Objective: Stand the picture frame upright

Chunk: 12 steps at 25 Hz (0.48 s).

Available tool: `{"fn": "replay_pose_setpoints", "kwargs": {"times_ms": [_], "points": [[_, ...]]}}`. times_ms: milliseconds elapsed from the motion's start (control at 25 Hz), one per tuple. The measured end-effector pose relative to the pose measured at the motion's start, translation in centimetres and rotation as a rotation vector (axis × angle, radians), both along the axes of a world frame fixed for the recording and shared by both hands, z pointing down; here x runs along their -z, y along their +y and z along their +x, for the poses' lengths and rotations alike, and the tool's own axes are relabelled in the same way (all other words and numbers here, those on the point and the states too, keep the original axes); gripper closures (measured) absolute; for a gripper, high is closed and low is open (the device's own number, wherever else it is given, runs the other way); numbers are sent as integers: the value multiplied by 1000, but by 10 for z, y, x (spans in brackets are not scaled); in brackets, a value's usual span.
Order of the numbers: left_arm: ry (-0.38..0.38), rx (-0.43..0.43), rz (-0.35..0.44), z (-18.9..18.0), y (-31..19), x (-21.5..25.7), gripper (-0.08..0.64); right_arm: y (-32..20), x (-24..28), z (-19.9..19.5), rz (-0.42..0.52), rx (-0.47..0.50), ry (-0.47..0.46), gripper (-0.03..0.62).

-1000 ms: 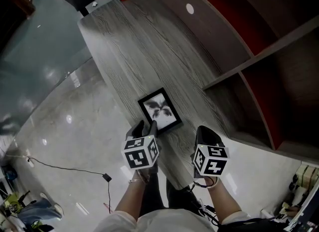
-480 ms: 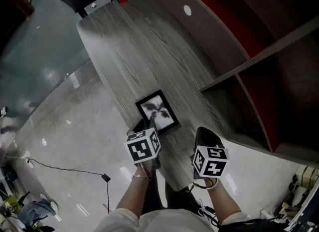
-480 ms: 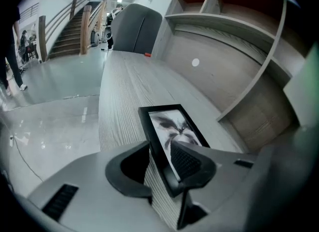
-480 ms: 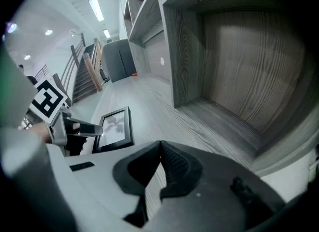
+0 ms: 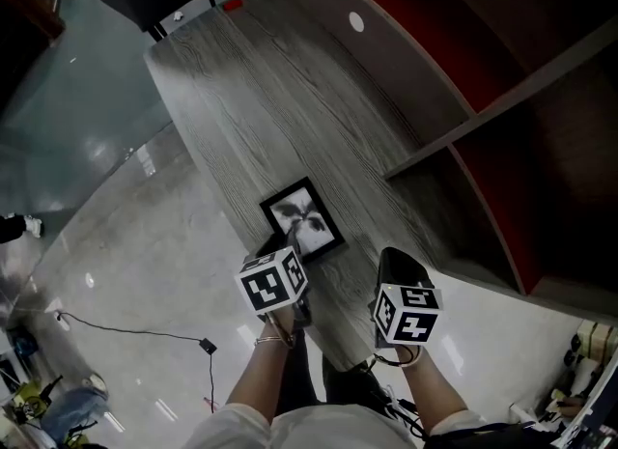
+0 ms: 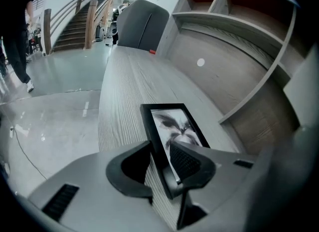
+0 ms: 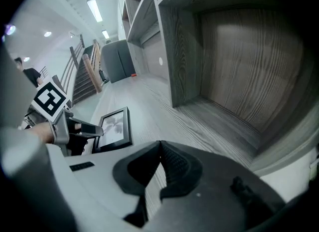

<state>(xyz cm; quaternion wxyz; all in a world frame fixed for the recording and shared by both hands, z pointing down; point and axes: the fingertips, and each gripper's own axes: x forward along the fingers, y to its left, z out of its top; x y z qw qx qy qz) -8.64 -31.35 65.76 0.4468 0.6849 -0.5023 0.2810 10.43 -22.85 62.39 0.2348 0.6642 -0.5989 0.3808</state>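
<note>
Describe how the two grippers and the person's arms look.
The left gripper and right gripper have grey bodies with black ribbed jaw pads. Each carries a white cube with black square markers. Sleeves are white; a bracelet circles the left wrist.

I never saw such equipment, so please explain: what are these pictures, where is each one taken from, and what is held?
A person holds a two-jaw tool in each hand; the cubes with black squares are part of them. One picture comes from a camera on the person's head, looking down; the other two from a camera on each tool. A black picture frame lies on the grey wooden desk. The jaws of the left gripper are closing around its near edge. The right gripper is shut and empty.
</note>
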Motion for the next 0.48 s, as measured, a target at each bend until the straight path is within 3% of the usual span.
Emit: {"fn": "replay_pose_setpoints", "kwargs": {"times_ms": [480], "points": [[64, 42, -56, -5, -1, 0, 457, 5, 4, 1, 10, -6, -4, 561]]}}
